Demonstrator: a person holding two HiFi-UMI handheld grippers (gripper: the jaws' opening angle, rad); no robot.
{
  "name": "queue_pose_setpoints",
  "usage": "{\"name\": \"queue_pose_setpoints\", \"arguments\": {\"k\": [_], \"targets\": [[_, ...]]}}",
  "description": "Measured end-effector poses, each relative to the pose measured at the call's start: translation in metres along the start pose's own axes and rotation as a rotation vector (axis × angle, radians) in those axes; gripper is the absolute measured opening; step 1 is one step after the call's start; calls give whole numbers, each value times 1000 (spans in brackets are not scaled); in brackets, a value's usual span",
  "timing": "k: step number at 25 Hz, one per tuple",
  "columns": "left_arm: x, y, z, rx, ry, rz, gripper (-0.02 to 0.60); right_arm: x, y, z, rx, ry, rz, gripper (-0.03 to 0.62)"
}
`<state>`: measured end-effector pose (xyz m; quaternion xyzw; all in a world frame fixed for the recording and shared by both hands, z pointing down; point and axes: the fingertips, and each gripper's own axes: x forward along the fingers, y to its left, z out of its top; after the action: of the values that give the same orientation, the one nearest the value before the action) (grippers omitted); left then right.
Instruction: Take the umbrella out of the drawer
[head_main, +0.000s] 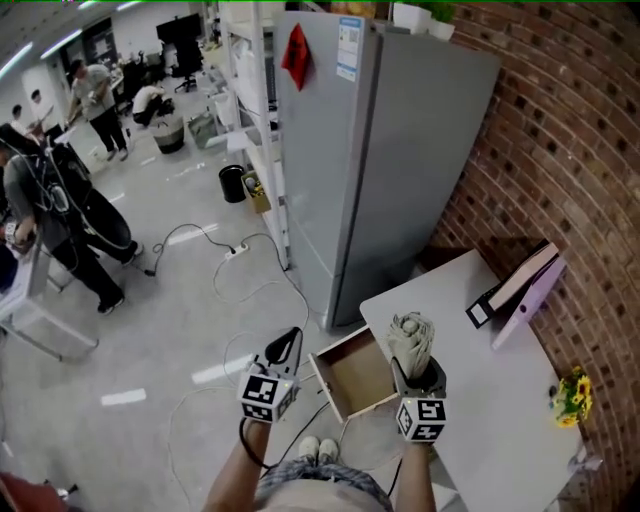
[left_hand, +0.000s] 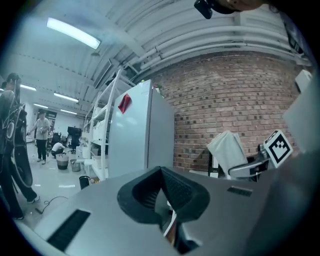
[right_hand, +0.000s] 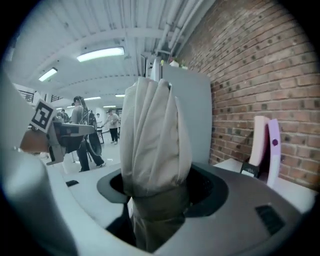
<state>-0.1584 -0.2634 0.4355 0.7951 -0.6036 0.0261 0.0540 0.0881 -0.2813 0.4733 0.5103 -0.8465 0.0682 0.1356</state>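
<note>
- Right claw (head_main: 418, 372): clamped round the folded beige umbrella (head_main: 411, 340), which stands upright in it, just right of the drawer and outside it.
- Left claw (head_main: 285, 345): jaws together, nothing between them, held over the floor left of the drawer.
- Drawer (head_main: 355, 378): pulled out and apparently bare. Removal looks done; what is left is probably to set the umbrella down.
- Bench (head_main: 490, 420): broad bare top to the right, offering room to move.
- Binders (head_main: 520, 290): lean at the bench's far edge.
- Fridge (head_main: 400, 150): stands close behind the bench corner and limits room ahead.
- Brick wall (head_main: 570, 150): bounds the right side.
- Floor cables (head_main: 215, 250): trail to the left.
</note>
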Motion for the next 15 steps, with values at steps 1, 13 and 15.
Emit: {"name": "queue_pose_setpoints", "arguments": {"k": [1,13,15], "targets": [[-2,-2,8,7,-12,-4,26,-13,-8,11,5,-36,-14,290],[0,-7,49,10,-92,-9,26,-128,-92,67,20,-307,-215,293],[4,-13,49,16,-95,-22,26,-141,-102,70,21,-330,-251,293]]}}
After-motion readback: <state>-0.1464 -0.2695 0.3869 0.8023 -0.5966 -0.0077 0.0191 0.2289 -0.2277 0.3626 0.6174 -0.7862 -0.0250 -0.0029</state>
